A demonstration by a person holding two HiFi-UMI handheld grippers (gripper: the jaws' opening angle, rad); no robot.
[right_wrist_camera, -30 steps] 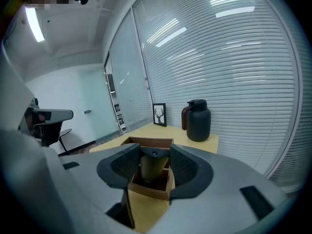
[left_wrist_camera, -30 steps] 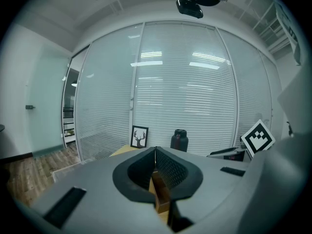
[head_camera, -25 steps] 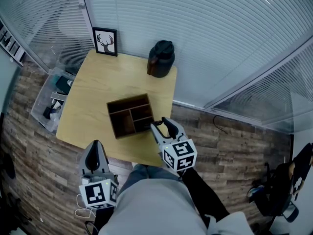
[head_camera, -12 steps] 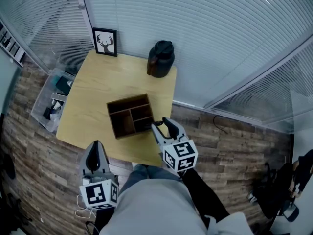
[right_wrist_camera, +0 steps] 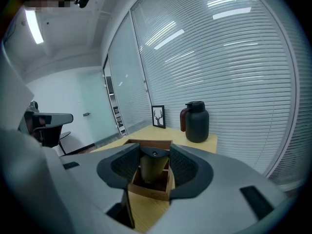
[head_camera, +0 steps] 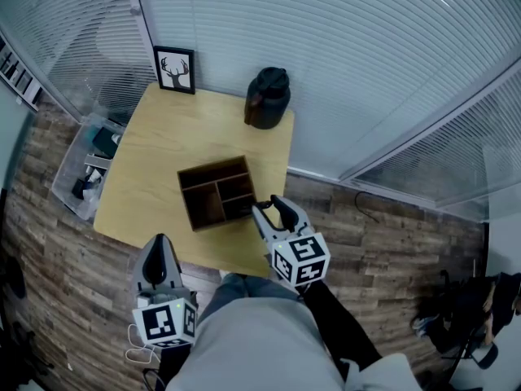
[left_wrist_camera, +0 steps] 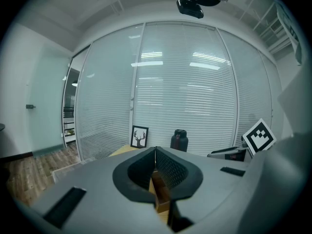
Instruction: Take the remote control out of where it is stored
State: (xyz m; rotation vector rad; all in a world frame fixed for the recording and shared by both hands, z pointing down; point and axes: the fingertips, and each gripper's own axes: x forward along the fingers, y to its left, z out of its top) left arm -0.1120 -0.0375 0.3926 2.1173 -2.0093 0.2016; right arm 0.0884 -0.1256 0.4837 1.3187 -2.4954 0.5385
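Note:
A dark remote control [right_wrist_camera: 153, 168] stands upright in the near right compartment of a brown wooden organizer box [head_camera: 213, 170] on a light wooden table [head_camera: 155, 149]. My right gripper [head_camera: 266, 208] reaches over the box's front right corner, its pads closed against both sides of the remote; in the right gripper view the remote fills the gap of the right gripper [right_wrist_camera: 154, 153] above the box [right_wrist_camera: 148, 191]. My left gripper [head_camera: 159, 243] hangs off the table's near edge, apart from the box. Its jaws are shut with tips touching [left_wrist_camera: 155, 149] and hold nothing.
A dark thermos jug [head_camera: 267, 98] stands at the table's far right edge, a framed deer picture [head_camera: 175, 69] at the far left corner. A clear plastic bin [head_camera: 84, 168] of items sits on the wood floor left of the table. Glass walls with blinds stand behind.

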